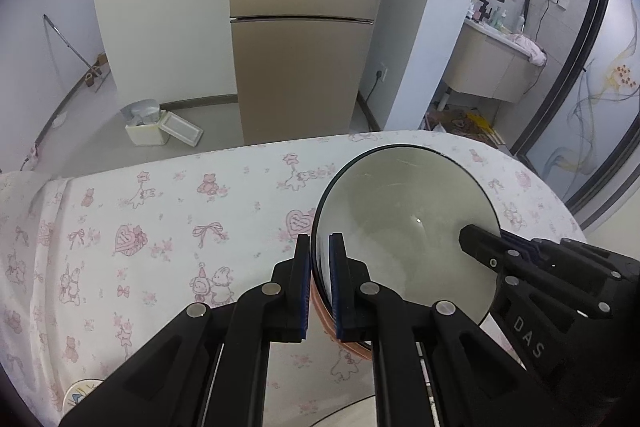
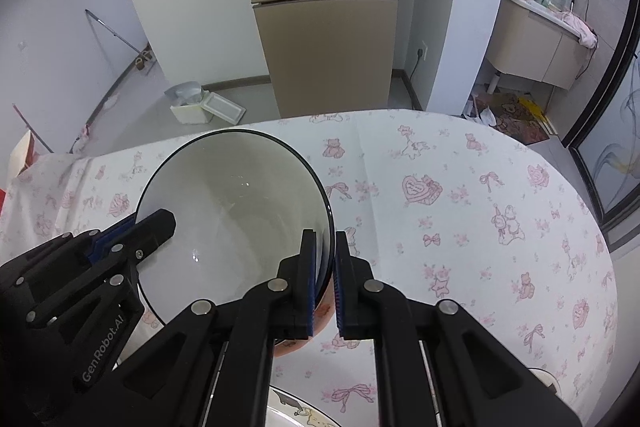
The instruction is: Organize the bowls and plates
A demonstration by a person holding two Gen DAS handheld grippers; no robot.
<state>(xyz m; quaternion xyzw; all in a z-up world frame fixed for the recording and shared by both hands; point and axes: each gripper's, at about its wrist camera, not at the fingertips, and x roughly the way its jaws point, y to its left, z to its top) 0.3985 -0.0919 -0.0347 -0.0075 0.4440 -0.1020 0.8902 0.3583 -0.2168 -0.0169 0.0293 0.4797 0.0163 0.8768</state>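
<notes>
Left wrist view: left tool clamped on the near-left rim of the grey bowl; right tool clamped on the opposite rim. Bowl sits tilted over the table. Best lowered level, both grips even. Open cloth beyond bowl; table's far edge near; a patterned plate nearer than bowl.

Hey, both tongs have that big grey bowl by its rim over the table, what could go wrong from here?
1. The left tongs and right tongs each pinch only the thin rim of the grey bowl, on opposite sides; it may slip or tip if one hand shifts.
2. Another plate lies just below near the table edge; lowering the bowl carelessly might knock it.
3. The tablecloth looks loose, so the bowl might slide on landing.
</notes>
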